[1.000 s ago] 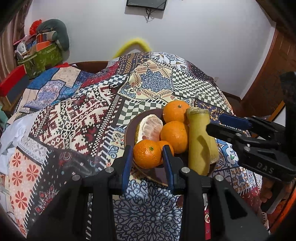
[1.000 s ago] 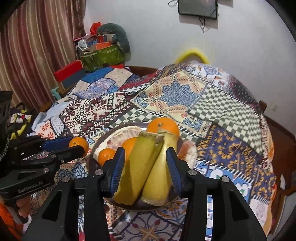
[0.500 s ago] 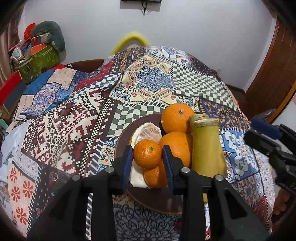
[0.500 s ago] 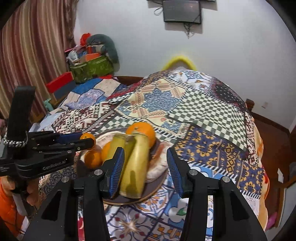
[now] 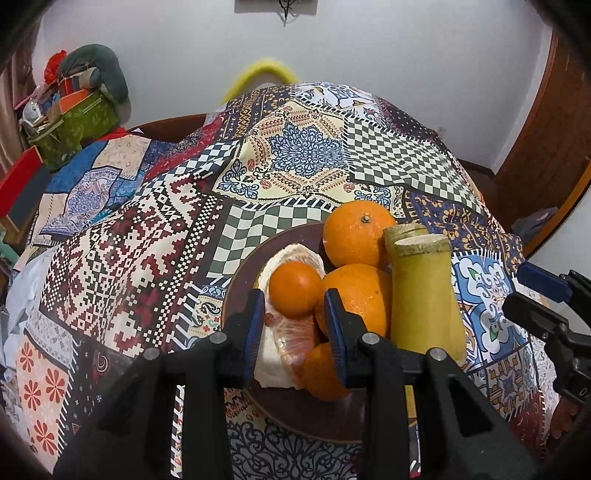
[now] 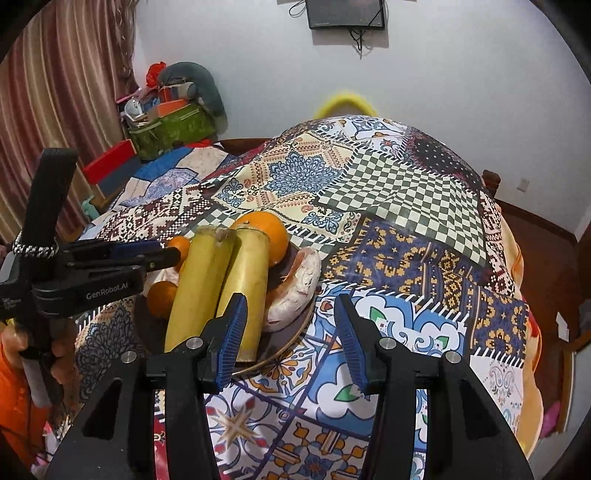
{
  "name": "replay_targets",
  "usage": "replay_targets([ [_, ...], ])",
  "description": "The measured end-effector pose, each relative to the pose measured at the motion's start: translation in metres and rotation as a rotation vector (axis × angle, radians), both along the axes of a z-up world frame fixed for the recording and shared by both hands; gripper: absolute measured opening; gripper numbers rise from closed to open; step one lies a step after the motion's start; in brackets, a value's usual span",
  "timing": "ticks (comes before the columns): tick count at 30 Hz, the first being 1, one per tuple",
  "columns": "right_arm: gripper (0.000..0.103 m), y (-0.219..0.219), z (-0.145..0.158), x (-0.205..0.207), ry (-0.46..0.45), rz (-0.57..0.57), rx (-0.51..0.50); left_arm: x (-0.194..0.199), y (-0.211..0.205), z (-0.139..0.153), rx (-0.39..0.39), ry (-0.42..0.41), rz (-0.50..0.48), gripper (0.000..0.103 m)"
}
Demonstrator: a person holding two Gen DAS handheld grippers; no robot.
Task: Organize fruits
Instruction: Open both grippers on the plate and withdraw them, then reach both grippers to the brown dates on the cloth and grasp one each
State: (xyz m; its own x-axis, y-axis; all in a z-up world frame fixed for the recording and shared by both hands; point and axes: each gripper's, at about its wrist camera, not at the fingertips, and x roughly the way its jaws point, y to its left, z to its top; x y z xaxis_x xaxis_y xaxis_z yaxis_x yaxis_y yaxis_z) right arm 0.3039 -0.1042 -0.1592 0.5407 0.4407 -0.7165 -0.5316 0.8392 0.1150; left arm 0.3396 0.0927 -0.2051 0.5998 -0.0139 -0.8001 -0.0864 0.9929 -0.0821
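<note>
Several oranges [image 5: 356,240], two bananas [image 6: 221,284] and peeled pomelo [image 6: 295,291] are held in the plate [image 5: 240,288]. A small orange [image 5: 294,284] is clenched by the left gripper [image 5: 293,306] above it; the right gripper [image 6: 288,325] is spread, empty.

A patchwork cloth [image 5: 306,162] of checkered, floral and geometric panels covers the surface and fills the middle of both views. At the upper left, a green fabric bin [image 6: 173,129] stuffed with clutter sits against the white wall [image 5: 406,48], a grey cushion [image 6: 201,83] draped over it. A striped curtain [image 6: 62,81] hangs along the left edge. A dark screen [image 6: 345,13] is mounted top centre, cords dangling below. A yellow hoop [image 5: 260,74] peeks up behind the cloth.
</note>
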Motion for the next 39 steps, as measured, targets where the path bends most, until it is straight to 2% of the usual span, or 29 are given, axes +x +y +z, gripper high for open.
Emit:
replay_targets([
  [10, 0.045, -0.002, 0.019, -0.018, -0.031, 0.003, 0.018, -0.031, -0.002, 0.033, -0.001, -0.057, 0.002, 0.033],
  [23, 0.045, -0.012, 0.042, -0.075, -0.069, 0.006, 0.017, -0.104, -0.023, 0.079, -0.005, -0.141, -0.029, 0.033],
  [30, 0.048, -0.017, 0.041, -0.098, -0.058, -0.008, 0.020, -0.138, -0.035, 0.084, -0.011, -0.146, -0.049, 0.034],
  [33, 0.055, -0.019, 0.036, -0.107, -0.050, -0.017, 0.017, -0.149, -0.038, 0.080, -0.013, -0.136, -0.057, 0.035],
  [39, 0.055, -0.018, 0.024, -0.120, -0.016, -0.016, 0.000, -0.163, -0.042, 0.067, -0.019, -0.105, -0.069, 0.039],
])
